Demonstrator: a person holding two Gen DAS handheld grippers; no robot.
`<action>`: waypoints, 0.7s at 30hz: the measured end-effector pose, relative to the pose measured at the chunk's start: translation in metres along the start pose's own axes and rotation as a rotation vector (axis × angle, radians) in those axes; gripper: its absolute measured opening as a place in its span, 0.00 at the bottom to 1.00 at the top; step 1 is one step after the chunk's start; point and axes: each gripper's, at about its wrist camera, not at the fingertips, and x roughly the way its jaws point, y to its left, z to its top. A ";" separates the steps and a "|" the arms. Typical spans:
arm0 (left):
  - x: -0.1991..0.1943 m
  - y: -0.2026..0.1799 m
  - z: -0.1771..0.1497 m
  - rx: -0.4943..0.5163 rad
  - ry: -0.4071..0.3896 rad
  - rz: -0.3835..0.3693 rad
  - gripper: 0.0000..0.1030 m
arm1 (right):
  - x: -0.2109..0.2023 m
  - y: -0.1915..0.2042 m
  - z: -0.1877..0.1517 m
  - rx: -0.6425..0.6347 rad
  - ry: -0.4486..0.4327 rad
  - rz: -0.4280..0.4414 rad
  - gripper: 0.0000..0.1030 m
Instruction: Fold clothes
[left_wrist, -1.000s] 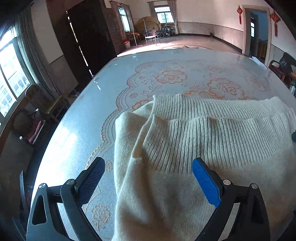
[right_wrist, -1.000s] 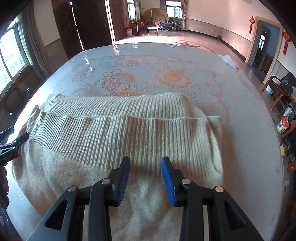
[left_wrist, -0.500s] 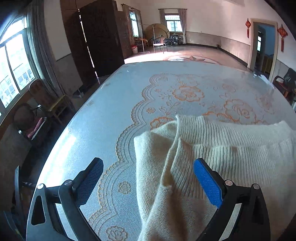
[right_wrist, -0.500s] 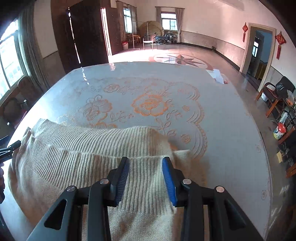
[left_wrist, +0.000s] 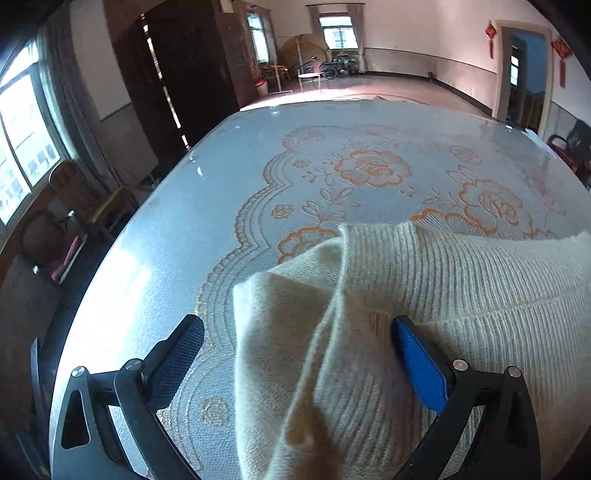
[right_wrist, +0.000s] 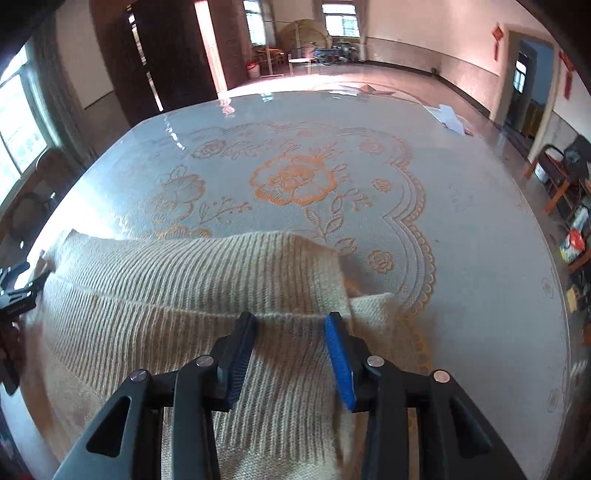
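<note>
You are working over the cream sweater (left_wrist: 461, 295) lying on the bench (left_wrist: 166, 258), its ribbed hem running left to right between your hands. Left hand-held gripper (left_wrist: 295, 347) is gaping wide around the folded corner; right hand-held gripper (right_wrist: 291, 332) (jaws apart, narrower) is straddling the hem.

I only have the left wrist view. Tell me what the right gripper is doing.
Observer: The right gripper is open, with one finger on either side of the ribbed hem edge of the sweater.
Operator: Report where the sweater's right corner lies.
Observer: It rests on the tablecloth, just to the right of the gripper's right finger. It is well short of the table's right edge.
</note>
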 end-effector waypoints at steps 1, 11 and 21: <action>-0.003 0.006 0.005 -0.041 -0.008 0.003 0.98 | -0.007 -0.001 0.003 0.031 -0.025 -0.006 0.38; 0.035 -0.049 0.035 0.175 0.003 0.069 0.98 | 0.031 0.074 0.029 -0.179 0.038 0.062 0.39; 0.024 -0.021 0.043 0.209 -0.019 0.125 0.99 | 0.020 0.019 0.037 0.001 -0.016 -0.064 0.35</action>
